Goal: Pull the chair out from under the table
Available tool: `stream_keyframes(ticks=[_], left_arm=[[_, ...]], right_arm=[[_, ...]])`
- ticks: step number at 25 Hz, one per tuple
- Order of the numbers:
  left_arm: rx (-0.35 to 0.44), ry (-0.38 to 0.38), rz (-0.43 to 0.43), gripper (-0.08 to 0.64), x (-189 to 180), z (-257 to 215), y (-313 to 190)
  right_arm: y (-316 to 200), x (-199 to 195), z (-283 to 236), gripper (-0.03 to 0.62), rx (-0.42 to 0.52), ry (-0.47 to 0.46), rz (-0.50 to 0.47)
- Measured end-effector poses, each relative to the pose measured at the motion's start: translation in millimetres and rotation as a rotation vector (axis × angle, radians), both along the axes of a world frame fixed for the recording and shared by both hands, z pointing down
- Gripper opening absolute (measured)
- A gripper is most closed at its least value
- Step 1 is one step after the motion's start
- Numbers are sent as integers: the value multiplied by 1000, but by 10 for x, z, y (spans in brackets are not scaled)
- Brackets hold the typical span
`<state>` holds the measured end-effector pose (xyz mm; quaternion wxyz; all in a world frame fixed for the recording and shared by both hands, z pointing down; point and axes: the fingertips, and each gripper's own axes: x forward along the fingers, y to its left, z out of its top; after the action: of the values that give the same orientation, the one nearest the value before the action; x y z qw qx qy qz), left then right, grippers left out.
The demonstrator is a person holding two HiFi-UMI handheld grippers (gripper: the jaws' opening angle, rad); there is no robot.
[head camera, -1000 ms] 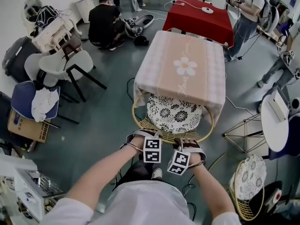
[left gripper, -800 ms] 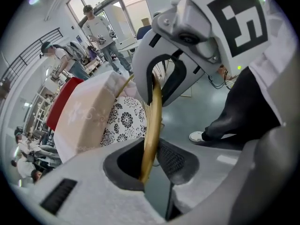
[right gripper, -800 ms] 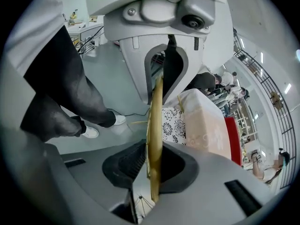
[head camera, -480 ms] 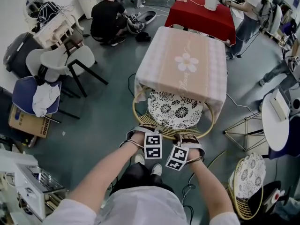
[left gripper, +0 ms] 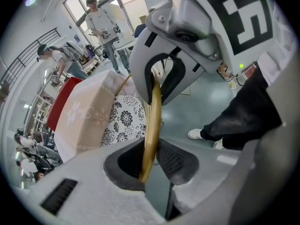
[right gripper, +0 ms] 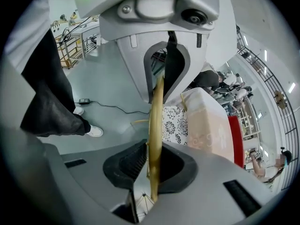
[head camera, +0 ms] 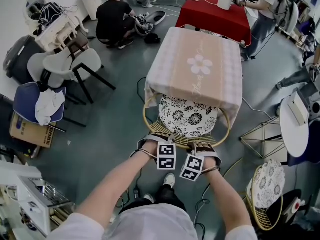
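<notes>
A gold wire chair (head camera: 150, 126) with a black-and-white flowered cushion (head camera: 188, 116) is tucked partly under the table with the pink cloth (head camera: 200, 64). Its back rim faces me. My left gripper (head camera: 159, 138) points steeply down and is shut on that rim; the gold rim (left gripper: 152, 121) runs between the left gripper's (left gripper: 151, 165) pads. My right gripper (head camera: 199, 145) sits on the same rim a little to the right. Its jaws are closing, and the rim (right gripper: 156, 111) is pinched between the right gripper's (right gripper: 153, 172) pads.
A second gold chair (head camera: 265, 189) stands at lower right, with a wire frame (head camera: 260, 136) and a round white table (head camera: 292, 129) beyond it. White chairs (head camera: 70, 64) and a blue one (head camera: 37, 106) are at the left. My shoe (head camera: 170, 180) and a floor cable are below the grippers.
Both grippers stay on the chair's back rim. One of my feet has stepped back. The chair's place against the table hardly differs.
</notes>
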<state>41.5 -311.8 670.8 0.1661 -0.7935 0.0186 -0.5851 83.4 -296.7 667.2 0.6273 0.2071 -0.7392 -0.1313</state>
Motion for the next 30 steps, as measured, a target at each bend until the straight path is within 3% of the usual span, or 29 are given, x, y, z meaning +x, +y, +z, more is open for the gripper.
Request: stream_keyframes(ticks=[30], left_arm=[[-30, 7, 51, 77, -390, 40, 900]], right_arm=[[897, -394, 36, 48, -35, 19, 45]])
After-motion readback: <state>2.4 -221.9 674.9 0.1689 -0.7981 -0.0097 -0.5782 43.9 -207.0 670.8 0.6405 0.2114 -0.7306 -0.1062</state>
